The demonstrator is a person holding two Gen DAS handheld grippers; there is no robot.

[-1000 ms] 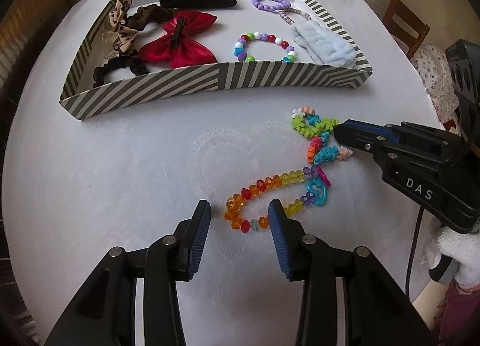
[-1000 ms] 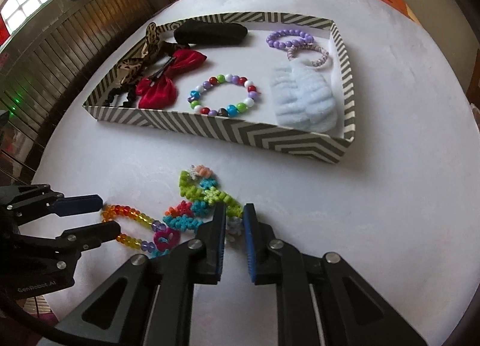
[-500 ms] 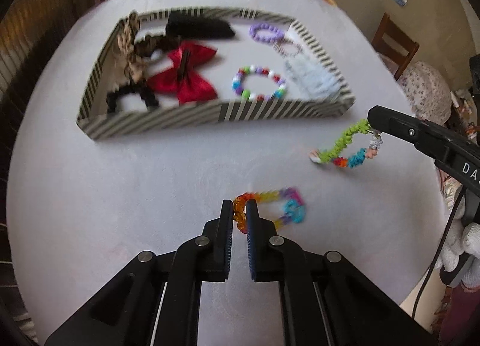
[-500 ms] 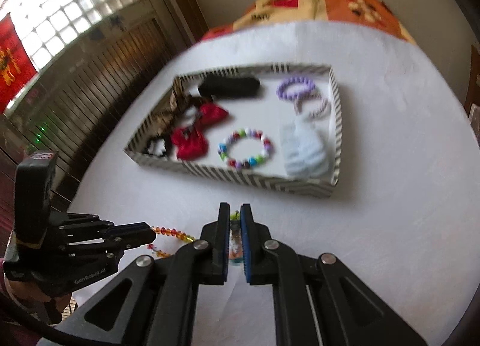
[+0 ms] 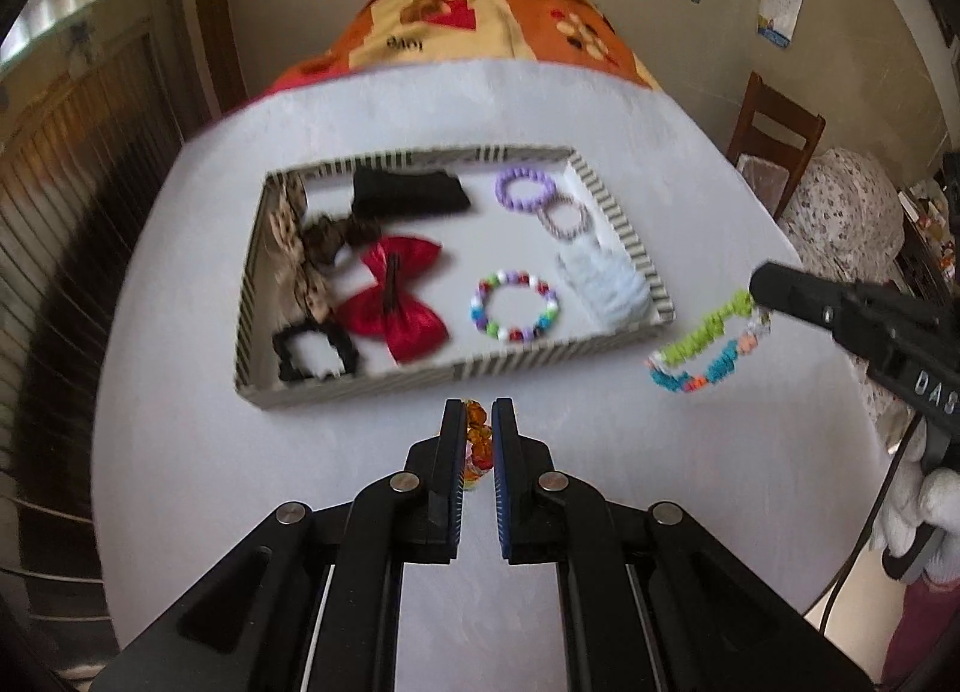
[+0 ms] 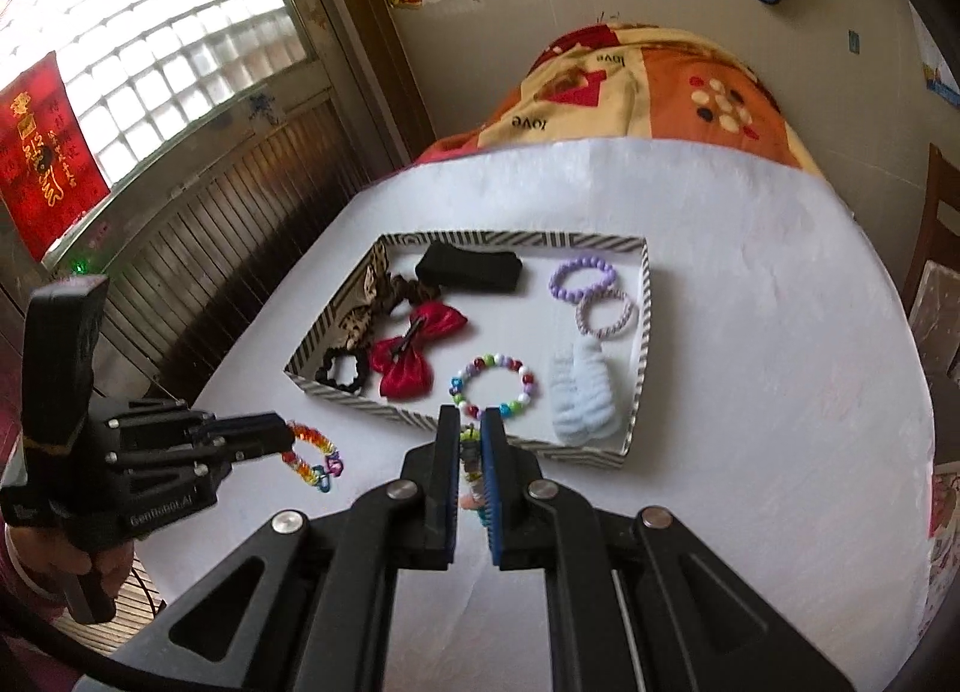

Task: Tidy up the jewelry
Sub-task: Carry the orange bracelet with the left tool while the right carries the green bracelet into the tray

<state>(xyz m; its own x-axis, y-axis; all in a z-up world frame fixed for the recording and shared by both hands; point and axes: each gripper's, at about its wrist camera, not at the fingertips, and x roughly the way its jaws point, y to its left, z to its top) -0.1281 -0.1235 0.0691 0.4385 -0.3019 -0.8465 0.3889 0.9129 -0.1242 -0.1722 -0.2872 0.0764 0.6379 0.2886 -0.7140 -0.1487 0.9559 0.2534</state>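
- Left gripper (image 5: 478,433): jaws clamped on a string of clear orange and rainbow beads (image 5: 477,440), which shows only as a sliver between the pads in its own view.
- From the right wrist view, that same rainbow bead bracelet (image 6: 312,455) hangs as a loop off the tip of the left gripper (image 6: 287,439), clear of the white tablecloth (image 6: 750,452). A hand (image 6: 90,566) grips the handle low at the left edge.
- Right gripper (image 6: 472,440): jaws pinched shut on a green, teal and orange bracelet (image 6: 471,470); only a thin strip of it shows between the pads here.
- Left wrist view shows the green-and-teal bracelet (image 5: 708,341) whole: it dangles from the right gripper (image 5: 757,287), just beside the tray's near right corner, above the cloth. A white-gloved hand (image 5: 924,512) holds that tool.
- Striped tray (image 6: 643,332) sits further back on the table, zigzag black-and-white walls, white floor.
- Inside, near side: black scrunchie (image 6: 341,368) at left, red satin bow clip (image 6: 414,356) next to it, multicoloured bead bracelet (image 6: 493,385) in the middle, pale blue fluffy band (image 6: 585,395) at right.
- Inside, far side: leopard-print bow (image 6: 363,302) along the left wall, brown scrunchie (image 6: 414,290) beside it, black folded band (image 6: 469,267), purple bead bracelet (image 6: 582,275) touching a lilac twisted hair tie (image 6: 603,315).
- Beyond the table: patterned orange and cream blanket (image 6: 648,86), glass-block window (image 6: 150,20) at left, wooden chair (image 5: 774,134) at right.
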